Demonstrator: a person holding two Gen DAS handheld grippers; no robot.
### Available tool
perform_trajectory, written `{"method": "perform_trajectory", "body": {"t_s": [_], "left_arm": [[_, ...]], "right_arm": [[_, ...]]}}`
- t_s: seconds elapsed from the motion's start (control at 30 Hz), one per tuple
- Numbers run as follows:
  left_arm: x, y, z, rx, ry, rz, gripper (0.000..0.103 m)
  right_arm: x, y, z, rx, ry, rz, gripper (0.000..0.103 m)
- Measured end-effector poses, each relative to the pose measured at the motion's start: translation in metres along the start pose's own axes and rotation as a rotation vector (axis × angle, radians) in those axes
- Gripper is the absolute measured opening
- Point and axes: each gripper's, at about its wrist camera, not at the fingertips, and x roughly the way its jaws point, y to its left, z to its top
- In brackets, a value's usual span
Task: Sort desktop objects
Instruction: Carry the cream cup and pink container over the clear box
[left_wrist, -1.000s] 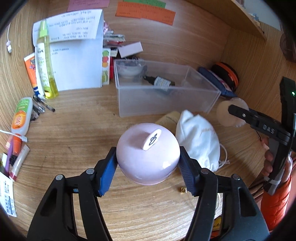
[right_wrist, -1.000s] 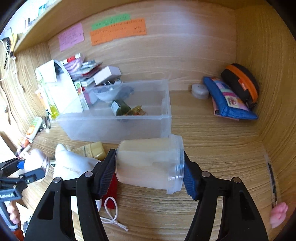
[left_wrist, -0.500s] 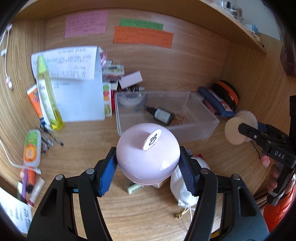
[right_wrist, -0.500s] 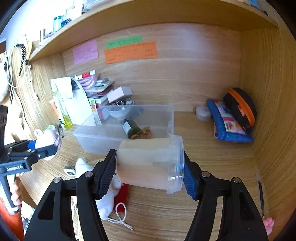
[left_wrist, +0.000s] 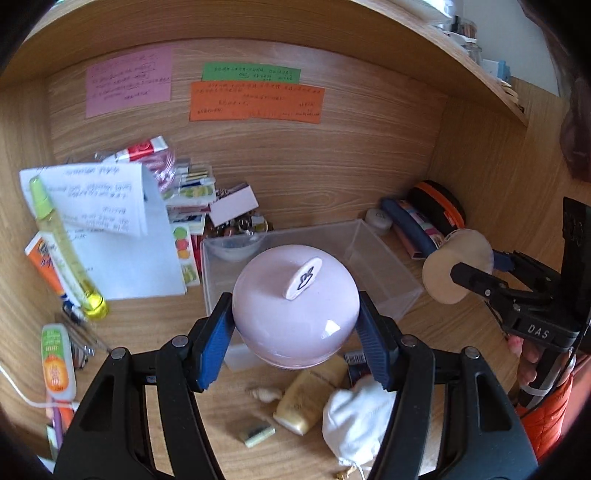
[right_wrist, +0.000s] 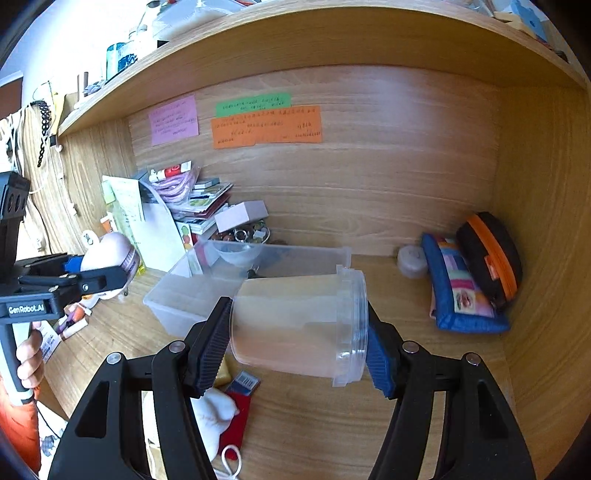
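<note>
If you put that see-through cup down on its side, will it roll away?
Probably. The clear cup is round, and the right gripper holds it sideways, so laid down like that it may roll. It looks empty, so likely light. Its wide rim could make it curve rather than roll straight.

Stuck on the wooden back wall (left_wrist: 351, 155): a pink note (left_wrist: 128, 80) at left, a green note (left_wrist: 251, 72) beside it, an orange note (left_wrist: 256, 101) just below the green. Handwritten, all three, too small to read. Overhead, a wooden shelf (right_wrist: 295, 40) with glass jars (right_wrist: 118, 59) and blurred clutter. Far left, hanging on the side wall, a black bead string (right_wrist: 43, 129). Underneath, a wood-grain counter (right_wrist: 424, 369).
</note>
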Motion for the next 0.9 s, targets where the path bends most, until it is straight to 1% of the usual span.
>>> {"method": "perform_trajectory", "body": {"t_s": [0.17,0.37,0.63,0.9], "left_arm": [[0.02,0.003,0.02,0.014,0.0,0.032,0.063],[0.052,0.015,0.033,0.005,0.039,0.045,0.063],[0.098,0.027,0.038,0.011,0.114,0.052,0.063],[0.141,0.037,0.037,0.027,0.2,0.062,0.063]], "right_arm": [[0.017,-0.004,0.014,-0.02,0.007,-0.002,0.062],[0.046,-0.009,0.029,-0.024,0.031,0.031,0.062],[0.087,-0.009,0.045,-0.055,0.076,0.026,0.062],[0.135,-0.001,0.045,-0.077,0.167,0.028,0.062]]}}
